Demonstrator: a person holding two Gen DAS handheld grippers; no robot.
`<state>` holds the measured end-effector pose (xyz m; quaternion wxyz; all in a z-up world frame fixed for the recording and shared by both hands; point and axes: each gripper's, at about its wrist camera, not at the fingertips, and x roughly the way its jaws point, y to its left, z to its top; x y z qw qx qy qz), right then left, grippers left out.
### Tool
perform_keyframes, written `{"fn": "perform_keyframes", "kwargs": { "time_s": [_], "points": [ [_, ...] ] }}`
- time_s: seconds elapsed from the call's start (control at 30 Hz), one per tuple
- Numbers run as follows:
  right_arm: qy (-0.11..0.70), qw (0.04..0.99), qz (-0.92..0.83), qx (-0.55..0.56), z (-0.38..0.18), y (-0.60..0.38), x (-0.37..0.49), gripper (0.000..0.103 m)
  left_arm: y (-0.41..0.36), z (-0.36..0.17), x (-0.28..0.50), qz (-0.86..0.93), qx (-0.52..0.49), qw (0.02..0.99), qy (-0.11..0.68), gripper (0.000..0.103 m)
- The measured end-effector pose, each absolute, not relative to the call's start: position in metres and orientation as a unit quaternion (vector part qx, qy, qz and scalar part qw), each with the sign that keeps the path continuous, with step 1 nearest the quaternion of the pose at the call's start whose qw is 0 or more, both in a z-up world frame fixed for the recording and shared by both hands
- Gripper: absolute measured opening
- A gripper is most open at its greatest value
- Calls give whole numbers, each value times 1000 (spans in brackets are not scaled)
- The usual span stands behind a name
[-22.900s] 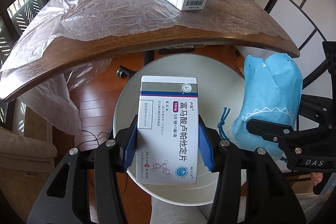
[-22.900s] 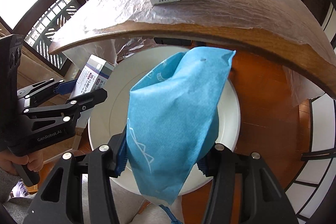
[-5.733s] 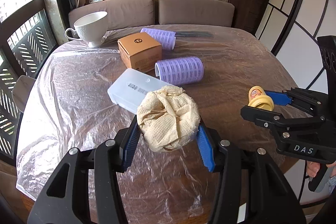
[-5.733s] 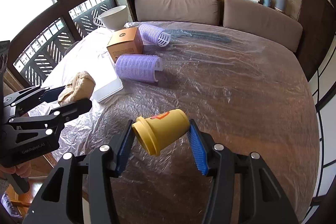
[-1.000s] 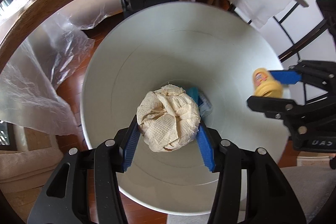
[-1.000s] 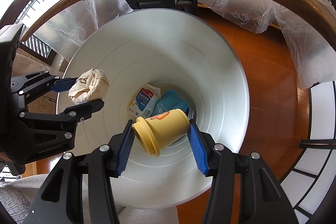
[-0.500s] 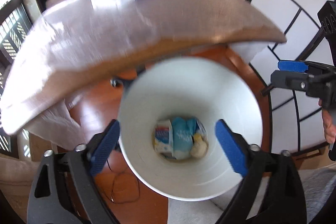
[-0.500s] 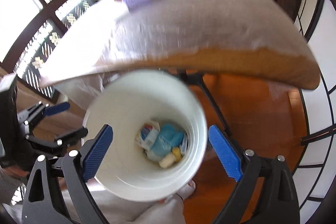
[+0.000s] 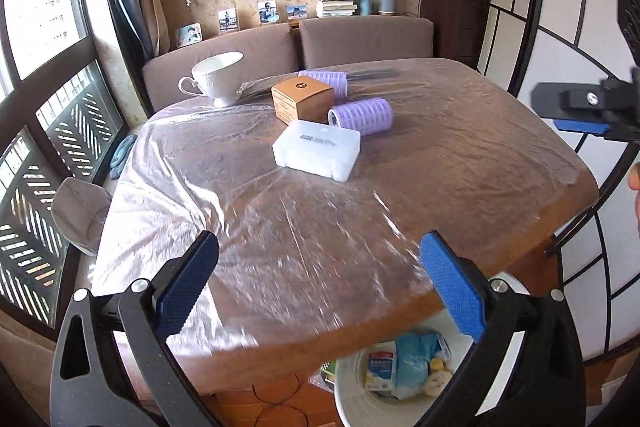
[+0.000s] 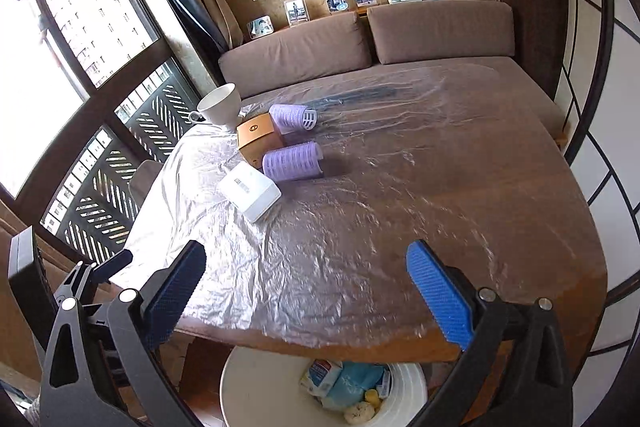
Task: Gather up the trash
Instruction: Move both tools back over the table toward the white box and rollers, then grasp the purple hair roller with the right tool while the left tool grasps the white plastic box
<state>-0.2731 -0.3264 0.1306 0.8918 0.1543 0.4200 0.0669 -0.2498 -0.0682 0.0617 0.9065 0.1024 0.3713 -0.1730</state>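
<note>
My left gripper is open and empty, raised over the near edge of the plastic-covered wooden table. My right gripper is open and empty too, above the same edge; it shows at the far right of the left wrist view. The white bin stands on the floor under the table edge, also in the left wrist view. In it lie a medicine box, a blue bag, a crumpled paper ball and a yellow cup.
On the table's far left sit a white plastic case, a brown carton, two purple hair rollers, a dark comb and a white teacup. A brown sofa stands behind, windows to the left, a shoji screen to the right.
Both grippers have tilted up from the bin to the tabletop. A second ago the left held the paper ball and the right the yellow cup; both now lie in the bin.
</note>
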Motion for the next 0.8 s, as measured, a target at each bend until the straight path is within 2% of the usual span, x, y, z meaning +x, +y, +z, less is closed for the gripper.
{"fn": "perform_keyframes", "kwargs": {
  "time_s": [0.3, 0.8],
  "points": [
    [471, 870, 33, 143, 96, -294, -178, 99, -74, 49, -198, -204, 148, 894, 371, 101],
    [520, 850, 24, 85, 59, -263, -107, 99, -88, 24, -149, -236, 182, 875, 382, 101]
  ]
}}
